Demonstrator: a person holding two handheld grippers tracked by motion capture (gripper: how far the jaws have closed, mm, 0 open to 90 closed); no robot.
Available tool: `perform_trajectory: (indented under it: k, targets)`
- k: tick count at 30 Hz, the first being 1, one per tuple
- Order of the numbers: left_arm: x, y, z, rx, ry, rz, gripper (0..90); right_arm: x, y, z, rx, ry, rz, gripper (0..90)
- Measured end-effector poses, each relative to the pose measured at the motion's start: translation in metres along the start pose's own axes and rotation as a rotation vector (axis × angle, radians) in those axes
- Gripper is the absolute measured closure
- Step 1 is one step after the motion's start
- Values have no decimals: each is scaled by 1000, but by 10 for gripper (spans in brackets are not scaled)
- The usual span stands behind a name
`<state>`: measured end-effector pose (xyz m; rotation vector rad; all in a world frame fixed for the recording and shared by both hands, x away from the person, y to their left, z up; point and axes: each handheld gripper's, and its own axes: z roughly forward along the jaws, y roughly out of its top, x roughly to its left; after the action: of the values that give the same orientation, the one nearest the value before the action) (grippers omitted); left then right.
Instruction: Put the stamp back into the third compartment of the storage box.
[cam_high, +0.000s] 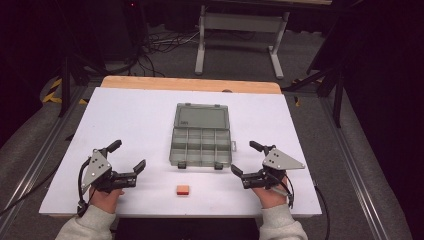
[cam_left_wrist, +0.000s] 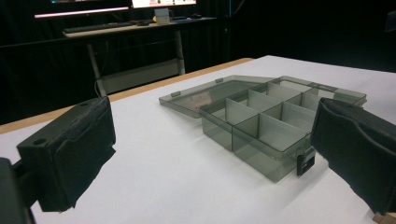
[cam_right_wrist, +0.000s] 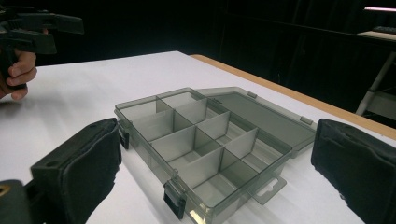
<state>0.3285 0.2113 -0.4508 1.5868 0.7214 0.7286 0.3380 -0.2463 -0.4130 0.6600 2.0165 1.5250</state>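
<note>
left hand-held gripper (cam_high: 129, 156) jaw hides orange block (cam_left_wrist: 384, 218) mostly.

The compartment box (cam_high: 201, 142) lies mid-table, the small block (cam_high: 183, 190) before it, near the front edge.

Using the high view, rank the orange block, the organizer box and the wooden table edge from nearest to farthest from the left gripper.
From the left gripper:
1. Orange block, just to its right, near the front edge.
2. Organizer box, farther right, mid-table, lid open.
3. Wooden table edge, along the far side.
</note>
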Motion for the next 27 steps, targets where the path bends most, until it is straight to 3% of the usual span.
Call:
perform_trajectory:
  k: [27]
  targets:
    - [0, 0, 0, 0, -1, -1, 11, 11, 28, 30, 54, 119, -59, 56]
